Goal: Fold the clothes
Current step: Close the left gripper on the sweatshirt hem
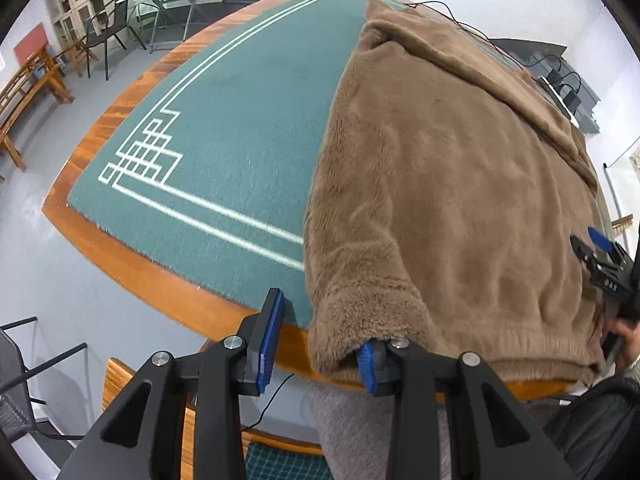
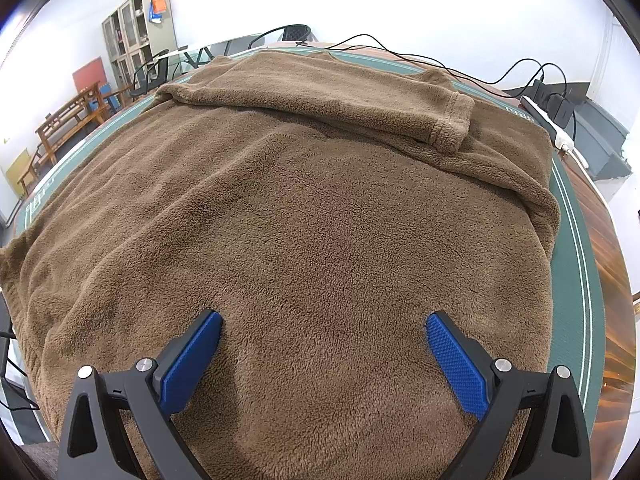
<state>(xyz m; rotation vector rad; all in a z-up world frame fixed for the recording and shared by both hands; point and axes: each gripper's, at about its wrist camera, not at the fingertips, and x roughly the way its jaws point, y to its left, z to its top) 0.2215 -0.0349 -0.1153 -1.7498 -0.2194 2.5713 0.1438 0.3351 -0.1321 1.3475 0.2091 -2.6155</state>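
Both grippers open: left gripper (image 1: 318, 342) seemingly straddles sweater (image 2: 304, 216) corner.

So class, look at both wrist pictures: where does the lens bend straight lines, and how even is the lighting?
Left wrist view: the white border lines on the green table mat bow into curves, black vignette at the corners. Right wrist view: the fluffy brown fleece garment bulges like a dome; light is soft and even, the white wall washes out, and the wooden table edge shows glare.
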